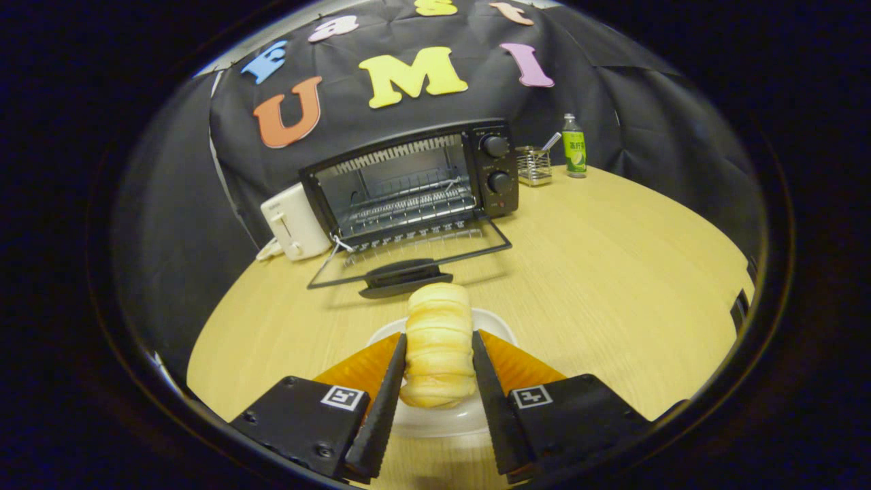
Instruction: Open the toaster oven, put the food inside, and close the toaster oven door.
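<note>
Bread is held in the claw (439,354). It is a long ridged bread roll (437,340), and both fingers (388,381) are pressed on its two long sides, so the claw is clamped on it. The roll is gripped near its middle, likely so that it does not tip to one end. It seems to be just over the white plate (442,415), which sits at the near edge of the round wooden table (612,272); whether the roll is touching the plate cannot be told.

Beyond the fingers, nearer the far edge of the table, the black toaster oven (415,180) is found. Its glass door (408,262) is already folded down flat toward the plate, with its handle at the front. It was likely left that way so the wire rack (408,204) inside can be reached straight ahead. The first step looks done, and the roll is not yet put in.

A white toaster (292,221) is set just beside the oven on its left, at the far left edge. A small wire basket (534,165) and a green bottle (575,146) are kept to the right of the oven at the far edge, well out of the path.

The door handle could be bumped if the roll is carried too low.
</note>
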Motion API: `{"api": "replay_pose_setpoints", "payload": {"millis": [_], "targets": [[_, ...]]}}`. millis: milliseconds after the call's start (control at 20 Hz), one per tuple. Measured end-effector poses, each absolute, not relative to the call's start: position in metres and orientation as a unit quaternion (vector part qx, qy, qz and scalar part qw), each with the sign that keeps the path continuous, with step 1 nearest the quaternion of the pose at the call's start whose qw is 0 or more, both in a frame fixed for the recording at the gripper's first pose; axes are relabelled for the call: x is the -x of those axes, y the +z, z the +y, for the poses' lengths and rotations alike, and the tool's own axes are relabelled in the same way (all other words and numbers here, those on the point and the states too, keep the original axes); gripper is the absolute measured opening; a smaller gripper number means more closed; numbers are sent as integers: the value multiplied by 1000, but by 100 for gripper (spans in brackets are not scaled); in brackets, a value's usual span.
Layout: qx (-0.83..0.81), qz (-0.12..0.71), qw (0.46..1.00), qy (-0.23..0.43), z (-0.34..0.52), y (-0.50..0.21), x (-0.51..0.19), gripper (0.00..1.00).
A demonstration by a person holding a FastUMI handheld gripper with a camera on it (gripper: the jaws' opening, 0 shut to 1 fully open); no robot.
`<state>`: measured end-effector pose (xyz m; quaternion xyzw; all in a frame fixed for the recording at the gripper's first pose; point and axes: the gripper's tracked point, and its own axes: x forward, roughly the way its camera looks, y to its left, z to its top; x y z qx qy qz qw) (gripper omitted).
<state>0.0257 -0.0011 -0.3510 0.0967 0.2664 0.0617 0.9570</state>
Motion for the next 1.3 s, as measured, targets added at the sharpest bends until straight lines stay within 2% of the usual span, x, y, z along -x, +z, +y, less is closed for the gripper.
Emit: {"api": "replay_pose_setpoints", "payload": {"millis": [250,400,650,1000,1300], "targets": [[-129,207,965,98,14,-308,-50,65],[-188,167,956,152,36,-279,-65,65],[-253,145,937,192,45,-256,-93,65],[-452,163,861,170,42,-268,-156,64],[-465,151,859,152,48,-280,-219,64]]}}
